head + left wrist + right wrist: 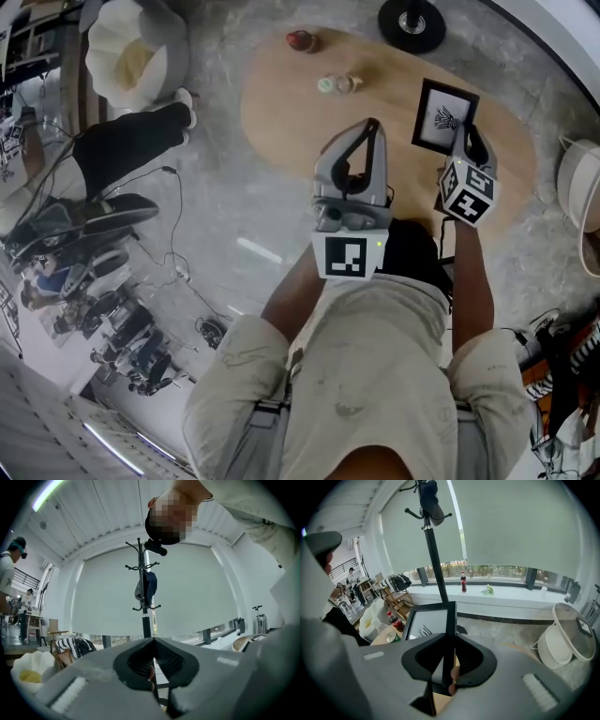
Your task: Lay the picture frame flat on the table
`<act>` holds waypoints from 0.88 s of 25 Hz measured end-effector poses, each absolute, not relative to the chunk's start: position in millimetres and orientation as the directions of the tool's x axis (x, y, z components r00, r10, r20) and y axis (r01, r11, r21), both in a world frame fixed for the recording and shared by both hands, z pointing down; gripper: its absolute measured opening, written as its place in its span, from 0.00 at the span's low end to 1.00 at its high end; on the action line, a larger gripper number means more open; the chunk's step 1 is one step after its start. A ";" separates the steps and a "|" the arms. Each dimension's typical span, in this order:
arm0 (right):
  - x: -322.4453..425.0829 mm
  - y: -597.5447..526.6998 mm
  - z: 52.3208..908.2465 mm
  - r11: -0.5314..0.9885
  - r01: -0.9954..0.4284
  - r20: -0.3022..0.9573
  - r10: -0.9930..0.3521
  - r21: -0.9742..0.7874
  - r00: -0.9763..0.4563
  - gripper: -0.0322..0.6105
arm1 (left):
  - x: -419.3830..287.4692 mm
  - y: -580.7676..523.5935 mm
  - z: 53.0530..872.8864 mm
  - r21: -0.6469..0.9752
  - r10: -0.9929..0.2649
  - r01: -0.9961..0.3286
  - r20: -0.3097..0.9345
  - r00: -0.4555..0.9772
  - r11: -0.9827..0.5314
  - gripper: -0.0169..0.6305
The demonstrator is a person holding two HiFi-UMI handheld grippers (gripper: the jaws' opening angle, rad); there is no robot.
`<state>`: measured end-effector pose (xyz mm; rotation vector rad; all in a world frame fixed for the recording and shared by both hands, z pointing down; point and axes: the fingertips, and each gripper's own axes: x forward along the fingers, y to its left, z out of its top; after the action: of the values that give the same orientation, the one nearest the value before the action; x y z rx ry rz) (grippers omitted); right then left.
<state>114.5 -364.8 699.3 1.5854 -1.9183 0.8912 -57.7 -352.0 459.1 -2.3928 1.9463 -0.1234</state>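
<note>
Head view — right hand-held gripper (469, 131) clamps one picture frame (442, 116), left hand-held gripper (372, 127) closed

You stand on a mottled grey floor (216, 187) at an oval wooden table (286, 122). Just off its far edge sits the round black base (412, 23) of a coat stand (143, 597), which rises in front of a wide pale roller blind (201, 592). Under the blind runs a strip of window (497, 570) above a white sill (506, 596), where a cola bottle (463, 581) stands. Overhead, a white ribbed ceiling (103, 513) carries a strip light (47, 493). To your left is a white shell-shaped chair (131, 52), and black cables (178, 267) trail across the floor.
</note>
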 end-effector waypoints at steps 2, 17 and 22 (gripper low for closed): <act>112.6 -363.4 716.1 0.095 -0.978 0.748 -0.633 -0.184 -0.202 0.16 | -57.8 -353.3 464.9 -0.091 -0.978 -0.974 0.032 0.205 -0.207 0.03; 116.4 -345.2 832.1 0.036 -0.985 0.875 -0.454 -0.169 -0.167 0.16 | -49.4 -360.2 508.4 -0.050 -0.971 -0.972 0.091 0.222 -0.228 0.03; 117.0 -338.4 860.5 0.041 -0.987 0.898 -0.410 -0.154 -0.157 0.16 | -43.2 -361.3 524.8 -0.035 -0.964 -0.969 0.118 0.240 -0.245 0.03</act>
<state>117.0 -338.4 860.5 1.4313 -1.6479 1.0908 -43.2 -361.3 524.8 -2.5085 1.9569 -0.1831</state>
